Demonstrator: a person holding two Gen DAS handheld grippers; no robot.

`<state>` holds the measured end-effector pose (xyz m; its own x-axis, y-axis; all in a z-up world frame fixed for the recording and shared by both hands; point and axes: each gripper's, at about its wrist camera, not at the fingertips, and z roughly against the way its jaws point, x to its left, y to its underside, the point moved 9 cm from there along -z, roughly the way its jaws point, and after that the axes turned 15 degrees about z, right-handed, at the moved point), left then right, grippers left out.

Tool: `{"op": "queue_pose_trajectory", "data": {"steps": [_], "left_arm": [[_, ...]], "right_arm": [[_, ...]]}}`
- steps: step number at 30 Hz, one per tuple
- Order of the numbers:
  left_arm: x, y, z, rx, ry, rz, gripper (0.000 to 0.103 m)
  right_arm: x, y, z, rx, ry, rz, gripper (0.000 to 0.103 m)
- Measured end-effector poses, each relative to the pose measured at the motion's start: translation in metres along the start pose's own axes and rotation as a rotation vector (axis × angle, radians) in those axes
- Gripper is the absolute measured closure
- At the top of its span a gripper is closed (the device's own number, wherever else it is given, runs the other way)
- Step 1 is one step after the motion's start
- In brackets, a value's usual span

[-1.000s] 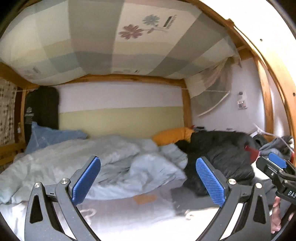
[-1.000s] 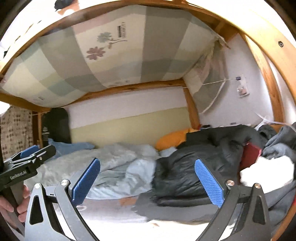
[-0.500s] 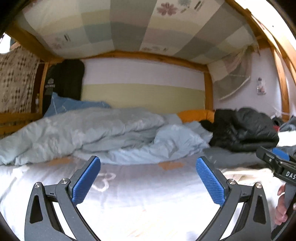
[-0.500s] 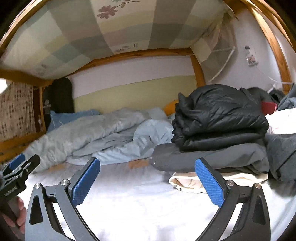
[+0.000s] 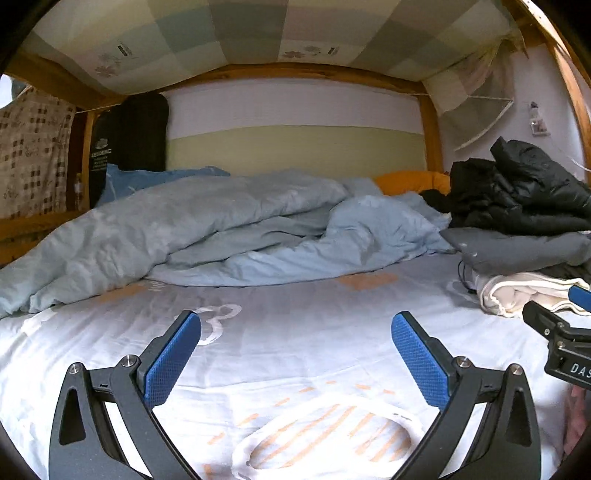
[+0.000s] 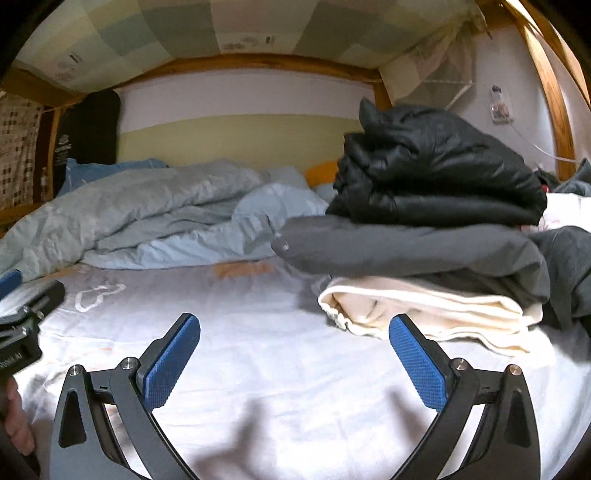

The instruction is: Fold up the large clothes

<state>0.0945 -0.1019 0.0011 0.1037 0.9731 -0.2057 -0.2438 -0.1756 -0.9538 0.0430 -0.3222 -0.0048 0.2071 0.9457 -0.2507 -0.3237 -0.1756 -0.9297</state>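
A stack of folded clothes lies at the right of the bed: a black puffer jacket [image 6: 439,173] on top, a dark grey garment [image 6: 406,247] under it, and a cream garment [image 6: 421,310] at the bottom. The left wrist view shows the same jacket [image 5: 524,195], grey garment [image 5: 517,247] and cream garment [image 5: 524,291] at far right. My left gripper [image 5: 295,354] hovers open over the bare sheet, nothing between its fingers. My right gripper [image 6: 293,354] is open too, its right fingertip just in front of the cream garment.
A rumpled light blue duvet [image 5: 207,225] fills the back of the bed, with an orange pillow [image 5: 410,181] behind it. The white printed sheet [image 6: 258,332] lies in front. Wooden bunk posts [image 6: 550,96] stand at the right, a checked mattress cover overhead [image 5: 258,29].
Both grippers have tilted down and come lower and closer to the bed. The clothes stack now sits larger and nearer in the right wrist view. Both stay open.
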Motion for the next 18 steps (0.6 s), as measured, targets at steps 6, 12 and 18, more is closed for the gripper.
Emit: {"op": "queue_pose_trajectory", "data": {"steps": [6, 12, 18], "left_arm": [[-0.008, 0.003, 0.002, -0.020, -0.036, -0.061, 0.000], [-0.012, 0.005, -0.002, -0.001, -0.055, -0.089, 0.000], [-0.005, 0.002, 0.002, -0.014, -0.049, -0.058, 0.000]], "right_arm": [[-0.008, 0.008, -0.011, 0.051, 0.002, -0.042, 0.000], [-0.014, 0.006, -0.003, 0.027, 0.038, -0.051, 0.000], [-0.013, 0.005, -0.005, 0.033, 0.047, -0.041, 0.000]]}}
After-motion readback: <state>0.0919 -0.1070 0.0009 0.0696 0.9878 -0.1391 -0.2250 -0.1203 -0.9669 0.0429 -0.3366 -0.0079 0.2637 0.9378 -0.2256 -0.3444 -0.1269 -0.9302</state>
